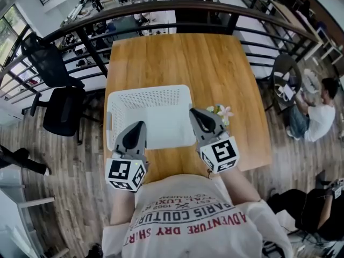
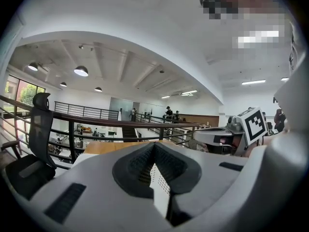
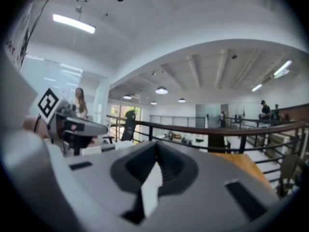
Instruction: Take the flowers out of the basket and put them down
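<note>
The small bunch of flowers, soft pink and cream petals with a little green leaf, lies on the worktop outside the basket. It is just off the basket's right wall, partly hidden behind the right hand-held gripper. Whether gripper and petals touch, I cannot tell from here.

That right hand-held gripper is closed. Its two grey moulded jaws meet along a thin seam, the ribbed dark pads sit together, and no stem or petal shows between them. Only a blurred white sliver shows through the notch under the seam.

The white rectangular plastic basket sits in the middle of the worktop. It has rounded corners, and its walls and floor are pierced with rows of fine holes.

The left hand-held gripper hovers over the basket's near left corner. Its jaws are closed too, with nothing gripped, and the perforated white plastic shows through the gap under its pads. Each gripper is smooth matte grey and tapers to a blunt point, with a white cube of black square markers at its near end.

The worktop is a square slab of warm, honey-coloured wood with straight grain. Beyond its far edge curves a dark metal railing of round bars. A black mesh-backed office chair stands on the plank floor to the left. A person in a white shirt sits well off to the right.
</note>
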`<state>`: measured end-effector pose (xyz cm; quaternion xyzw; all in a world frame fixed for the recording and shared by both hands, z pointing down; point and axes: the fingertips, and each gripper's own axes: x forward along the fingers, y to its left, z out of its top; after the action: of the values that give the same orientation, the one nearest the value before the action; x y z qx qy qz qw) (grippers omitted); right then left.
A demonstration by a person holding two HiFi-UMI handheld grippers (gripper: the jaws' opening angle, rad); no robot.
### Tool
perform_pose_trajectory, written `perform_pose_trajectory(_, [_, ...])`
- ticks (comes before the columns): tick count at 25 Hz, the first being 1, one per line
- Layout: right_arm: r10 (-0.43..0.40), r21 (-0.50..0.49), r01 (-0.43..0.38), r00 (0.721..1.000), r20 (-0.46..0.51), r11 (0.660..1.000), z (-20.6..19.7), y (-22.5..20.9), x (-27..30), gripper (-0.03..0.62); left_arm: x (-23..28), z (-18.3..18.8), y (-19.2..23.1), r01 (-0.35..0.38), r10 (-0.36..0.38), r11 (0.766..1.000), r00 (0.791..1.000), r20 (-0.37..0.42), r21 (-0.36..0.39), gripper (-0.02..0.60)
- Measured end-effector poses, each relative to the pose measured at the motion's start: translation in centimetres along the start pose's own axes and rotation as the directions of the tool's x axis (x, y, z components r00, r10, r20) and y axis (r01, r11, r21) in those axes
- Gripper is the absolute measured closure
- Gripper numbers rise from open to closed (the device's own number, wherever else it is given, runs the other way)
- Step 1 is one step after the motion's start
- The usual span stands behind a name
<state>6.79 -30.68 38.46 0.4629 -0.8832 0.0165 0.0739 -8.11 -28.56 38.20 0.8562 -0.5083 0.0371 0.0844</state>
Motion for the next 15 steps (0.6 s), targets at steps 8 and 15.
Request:
perform_pose_trajectory(8, [0.004,0.008,-0.004,1.0,0.001,1.0,0.4,2.6,1.0,0.566,-1.7,0.7,2.3,-0.004,0.004,1.0,1.0,0.01,0.003,0.557])
perform_pose_trajectory(15, [-0.006,0.001,0.006,1.0,0.013,1.0,0.6,3.6,1.3,0.566,-2.0,0.7,2.8,0.013,-0.013,1.0,1.0,0.018,-0.006,0.557])
